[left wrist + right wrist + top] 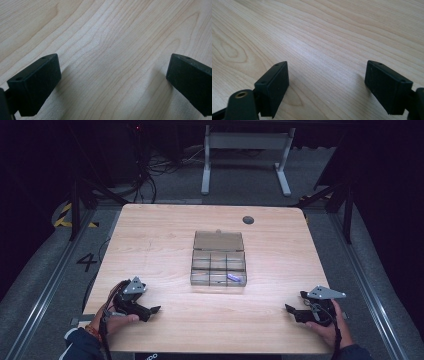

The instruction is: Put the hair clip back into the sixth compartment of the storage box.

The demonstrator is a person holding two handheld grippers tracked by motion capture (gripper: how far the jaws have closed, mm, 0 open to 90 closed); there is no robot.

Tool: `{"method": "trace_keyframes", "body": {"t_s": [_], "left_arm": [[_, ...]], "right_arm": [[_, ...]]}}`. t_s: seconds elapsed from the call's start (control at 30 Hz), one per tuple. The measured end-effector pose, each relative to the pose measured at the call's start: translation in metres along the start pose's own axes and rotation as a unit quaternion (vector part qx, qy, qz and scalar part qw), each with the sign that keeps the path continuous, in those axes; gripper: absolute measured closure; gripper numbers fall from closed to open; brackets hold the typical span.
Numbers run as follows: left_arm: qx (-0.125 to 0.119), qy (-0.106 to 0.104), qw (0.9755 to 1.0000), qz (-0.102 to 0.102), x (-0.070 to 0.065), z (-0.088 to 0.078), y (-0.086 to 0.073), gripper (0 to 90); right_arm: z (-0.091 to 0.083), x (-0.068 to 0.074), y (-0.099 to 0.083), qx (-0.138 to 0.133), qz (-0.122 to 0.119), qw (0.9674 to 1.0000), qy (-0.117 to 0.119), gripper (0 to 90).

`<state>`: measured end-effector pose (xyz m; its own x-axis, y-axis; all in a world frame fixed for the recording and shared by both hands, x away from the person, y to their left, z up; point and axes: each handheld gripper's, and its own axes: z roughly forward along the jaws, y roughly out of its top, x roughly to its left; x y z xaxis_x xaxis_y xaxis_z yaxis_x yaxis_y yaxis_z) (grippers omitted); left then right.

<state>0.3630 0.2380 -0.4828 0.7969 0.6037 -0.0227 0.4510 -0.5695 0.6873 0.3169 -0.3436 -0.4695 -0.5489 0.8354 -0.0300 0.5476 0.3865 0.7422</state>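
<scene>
A clear plastic compartment box [218, 265] sits open at the middle of the wooden table [150, 245], its lid tilted back. A small purple item [233, 277] lies in its front right compartment. My left gripper [152, 310] rests on the table near the front left, held by a hand. In the left gripper view its jaws stand wide apart over bare wood, left gripper [113, 75] open. My right gripper [291, 310] rests near the front right, also in a hand. Its jaws are spread over bare wood too, right gripper [327, 82] open.
A round grommet hole [248, 219] marks the table's far edge. Beyond the table stand a white desk frame [245, 155] and floor cables [150, 170]. Hazard tape [65, 215] lies on the floor at the left.
</scene>
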Motion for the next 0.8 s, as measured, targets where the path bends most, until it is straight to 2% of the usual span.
{"method": "trace_keyframes", "body": {"t_s": [0.27, 0.8], "left_arm": [[0.001, -0.002, 1.0000, 0.004, 0.0009, 0.0001, 0.0004, 0.2], [0.000, -0.001, 1.0000, 0.001, 0.0003, 0.0002, 0.0003, 0.2]], "right_arm": [[0.0009, 0.0001, 0.0008, 0.004, 0.008, 0.9999, -0.009, 16.8], [0.0010, 0.0001, 0.0008, 0.004, 0.009, 0.9999, -0.011, 16.8]]}}
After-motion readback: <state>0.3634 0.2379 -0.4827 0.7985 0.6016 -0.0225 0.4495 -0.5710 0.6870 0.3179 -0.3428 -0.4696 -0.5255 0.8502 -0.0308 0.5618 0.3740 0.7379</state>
